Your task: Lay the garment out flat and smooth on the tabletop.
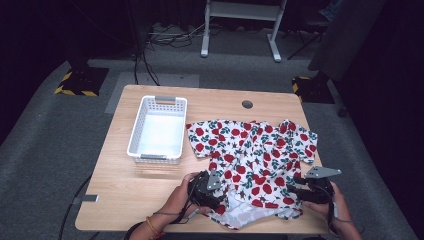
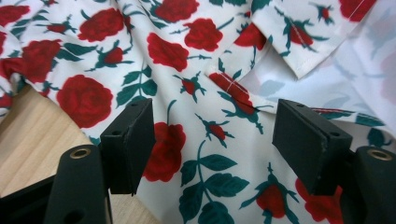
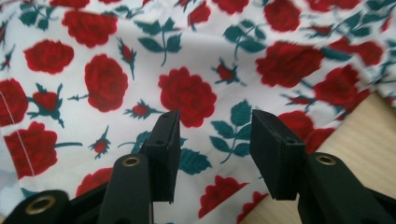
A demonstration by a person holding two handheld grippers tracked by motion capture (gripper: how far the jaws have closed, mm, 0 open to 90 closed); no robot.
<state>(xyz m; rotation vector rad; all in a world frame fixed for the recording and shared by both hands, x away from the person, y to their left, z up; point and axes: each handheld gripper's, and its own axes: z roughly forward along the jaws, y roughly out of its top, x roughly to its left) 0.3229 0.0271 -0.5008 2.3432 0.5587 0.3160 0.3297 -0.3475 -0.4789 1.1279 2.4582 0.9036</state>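
Rose-print garment (image 1: 255, 160) spread at the desk's near edge; left gripper (image 2: 212, 140) and right gripper (image 3: 212, 149), jaws open, poised to pinch its hem before folding.

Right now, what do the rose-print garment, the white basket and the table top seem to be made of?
The white rose-print garment: thin woven cloth, matte, judging by its soft folds, stitched hems and paler underside. The white rectangular basket: likely moulded plastic, with perforated lattice walls and a smooth, slightly shiny floor. The light wooden table top: wood or wood-look laminate, pale grain lines, satin finish.
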